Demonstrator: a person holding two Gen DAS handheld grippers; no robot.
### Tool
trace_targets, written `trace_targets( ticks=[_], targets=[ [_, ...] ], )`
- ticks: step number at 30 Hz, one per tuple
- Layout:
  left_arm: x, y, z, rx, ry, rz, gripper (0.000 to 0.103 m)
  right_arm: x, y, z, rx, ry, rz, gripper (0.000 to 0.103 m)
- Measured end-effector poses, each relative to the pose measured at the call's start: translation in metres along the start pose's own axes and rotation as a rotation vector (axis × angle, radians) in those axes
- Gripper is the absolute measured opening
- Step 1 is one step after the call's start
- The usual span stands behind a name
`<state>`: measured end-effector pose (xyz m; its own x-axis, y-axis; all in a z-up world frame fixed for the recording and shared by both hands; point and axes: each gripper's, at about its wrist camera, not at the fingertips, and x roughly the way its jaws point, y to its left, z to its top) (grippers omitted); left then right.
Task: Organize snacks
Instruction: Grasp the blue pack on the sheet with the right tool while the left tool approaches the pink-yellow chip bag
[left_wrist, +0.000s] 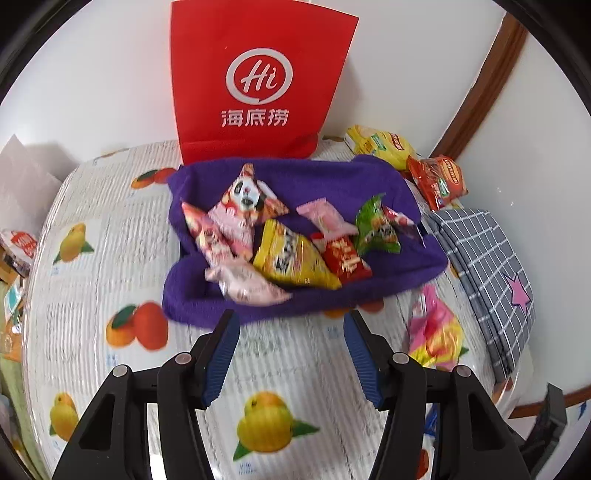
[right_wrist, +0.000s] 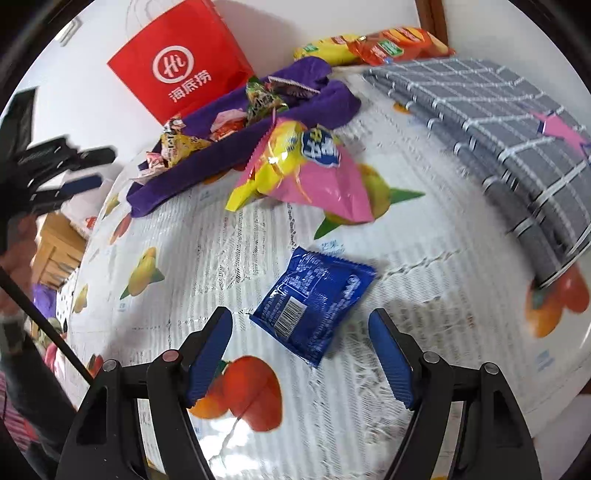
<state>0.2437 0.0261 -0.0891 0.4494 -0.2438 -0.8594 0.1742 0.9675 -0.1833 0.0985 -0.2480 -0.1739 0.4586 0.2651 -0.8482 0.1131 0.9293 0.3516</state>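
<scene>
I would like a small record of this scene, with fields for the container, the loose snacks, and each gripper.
container: purple fabric tray, holding several snack packets
behind container: red paper bag
loose on table: blue packet; pink-yellow bag
table corner: yellow and red packs
beside: grey checked cloth
left gripper: open, empty, before the tray
right gripper: open, empty, blue packet just ahead

The tablecloth is white with grey lines and fruit pictures in yellow, orange and green; the purple cloth tray holds snack packs in pink, yellow, red and green; the paper bag at the far side is red with a white circle and white letters; on the right, the folded cloth is grey with white checks and a pink star; the near packet is blue; the packet by the tray is pink and yellow; the gripper pads are blue.
</scene>
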Motion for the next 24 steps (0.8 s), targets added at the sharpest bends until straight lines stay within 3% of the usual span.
trace_targets(
  ticks=[6,12,18,21,24],
  targets=[
    [-0.003,0.016,-0.020,-0.033,0.020,-0.001,0.056,0.008,0.015,0.006,-0.019,-0.064,-0.076,0.076],
    [-0.008,0.023,-0.034,-0.050,0.023,0.000,0.056,0.019,0.036,0.002,-0.162,-0.126,-0.293,0.054],
    [-0.007,0.017,-0.037,-0.040,0.015,-0.005,0.056,0.009,0.023,-0.003,-0.157,-0.152,-0.223,0.045],
    [0.000,0.002,-0.039,-0.013,0.026,-0.029,0.056,-0.001,0.009,-0.001,-0.097,-0.151,-0.143,0.044],
    [0.009,-0.018,-0.040,0.015,0.041,-0.059,0.056,-0.014,0.001,-0.002,-0.079,-0.183,-0.139,0.044]
  ],
)
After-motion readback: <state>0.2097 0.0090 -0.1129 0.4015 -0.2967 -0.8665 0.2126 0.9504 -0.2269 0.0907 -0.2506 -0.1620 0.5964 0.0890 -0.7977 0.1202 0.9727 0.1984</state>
